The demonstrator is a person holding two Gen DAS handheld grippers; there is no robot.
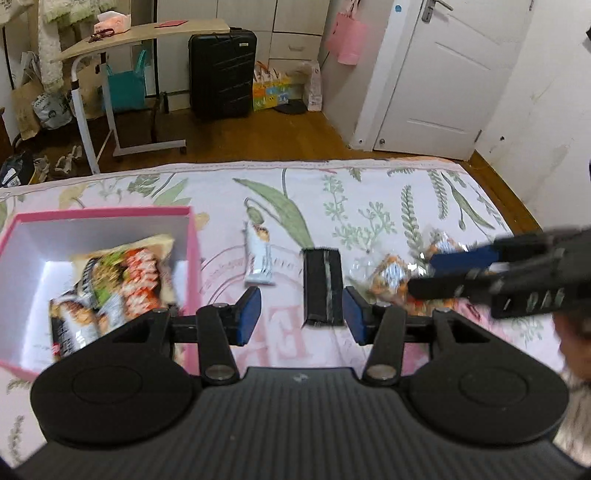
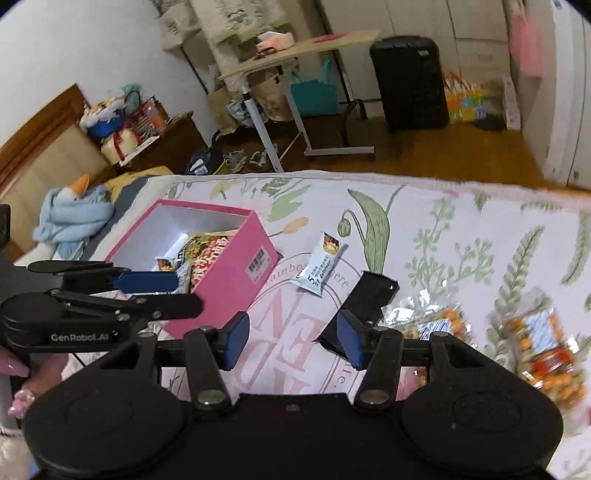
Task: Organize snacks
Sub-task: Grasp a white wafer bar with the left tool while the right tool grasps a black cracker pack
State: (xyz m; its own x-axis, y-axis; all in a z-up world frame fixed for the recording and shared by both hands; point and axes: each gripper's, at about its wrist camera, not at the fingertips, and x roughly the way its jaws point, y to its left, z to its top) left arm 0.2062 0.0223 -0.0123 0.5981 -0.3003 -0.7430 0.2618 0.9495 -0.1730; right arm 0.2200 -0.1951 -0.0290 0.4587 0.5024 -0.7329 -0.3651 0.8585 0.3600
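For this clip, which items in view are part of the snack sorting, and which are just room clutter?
Job items: pink box already holding snack packs; white snack bar; black packet; two clear bags of orange snacks; left gripper and right gripper, both open and empty.

Clutter: black suitcase; side table; blue scarf.

One pink box (image 2: 229, 258) stands on the bed, and it holds a heap of snack packets (image 1: 114, 288); they overlap and blur too much to count exactly, though at least three wrappers show. Loose on the bedspread lie one white snack bar (image 2: 320, 266), one black packet (image 2: 364, 306) and two clear bags of orange snacks (image 2: 439, 325) (image 2: 546, 354). Two grippers are in view, the left gripper (image 1: 302, 315) and the right gripper (image 2: 291, 341). Across the floor there is one black suitcase (image 1: 222, 72), one rolling side table (image 1: 147, 31), one teal bag (image 1: 127, 88) and one white door (image 1: 454, 74).
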